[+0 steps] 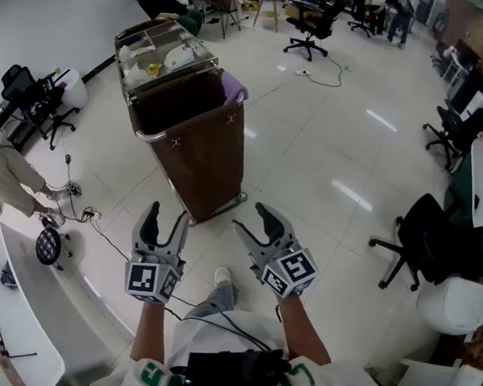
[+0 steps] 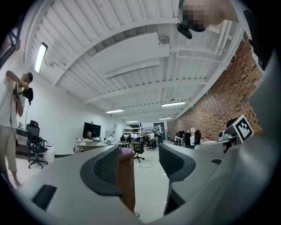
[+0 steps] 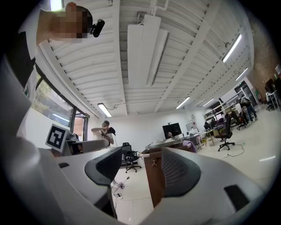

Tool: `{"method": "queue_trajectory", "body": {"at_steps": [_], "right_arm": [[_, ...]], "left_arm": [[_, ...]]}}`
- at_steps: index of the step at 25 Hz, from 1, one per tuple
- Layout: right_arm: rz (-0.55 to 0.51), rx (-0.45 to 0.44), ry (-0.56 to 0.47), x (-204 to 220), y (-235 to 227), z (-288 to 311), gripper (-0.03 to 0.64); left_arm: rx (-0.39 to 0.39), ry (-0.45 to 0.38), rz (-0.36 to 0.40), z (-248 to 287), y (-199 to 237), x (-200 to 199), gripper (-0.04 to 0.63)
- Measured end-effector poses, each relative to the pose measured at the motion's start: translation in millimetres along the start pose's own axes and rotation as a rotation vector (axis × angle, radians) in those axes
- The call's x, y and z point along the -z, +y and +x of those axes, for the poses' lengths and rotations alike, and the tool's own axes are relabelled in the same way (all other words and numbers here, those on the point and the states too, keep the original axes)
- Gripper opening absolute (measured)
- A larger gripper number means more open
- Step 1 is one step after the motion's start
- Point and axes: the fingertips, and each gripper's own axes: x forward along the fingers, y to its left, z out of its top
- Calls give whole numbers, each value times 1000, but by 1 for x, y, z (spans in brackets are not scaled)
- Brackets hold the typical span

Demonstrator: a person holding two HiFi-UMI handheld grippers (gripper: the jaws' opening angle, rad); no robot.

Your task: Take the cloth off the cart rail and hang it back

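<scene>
A brown cart stands on the floor ahead of me. A purple cloth is draped over the far right corner of its metal rail. My left gripper and right gripper hover side by side short of the cart's near corner, both open with nothing between the jaws. The left gripper view has its gripper framing the cart, with the cloth on top. From the right gripper the cart and cloth show between the jaws, well ahead.
Trays of small items lie on the cart's far half. Cables trail on the floor at the left, near a person and white desks. Black office chairs stand at the right, more at the back.
</scene>
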Motion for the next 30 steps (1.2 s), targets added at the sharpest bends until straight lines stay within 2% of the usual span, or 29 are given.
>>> {"method": "queue_trajectory", "body": {"at_steps": [6, 11, 16, 19, 24, 30], "right_arm": [[-35, -4, -21, -21, -31, 79, 290], [-77, 11, -35, -41, -52, 137, 290], [-101, -5, -31, -46, -64, 180, 290], [-105, -7, -23, -49, -86, 203, 290], [-96, -32, -34, -60, -138, 244, 290], [-60, -107, -19, -64, -215, 306, 290]], "left_arm": [[15, -57, 15, 65, 53, -16, 277], [46, -74, -16, 114, 92, -21, 277], [51, -71, -2, 148, 120, -12, 278], [56, -60, -23, 169, 125, -13, 277], [25, -60, -16, 216, 138, -13, 278], [-61, -78, -13, 294, 156, -18, 277]]}}
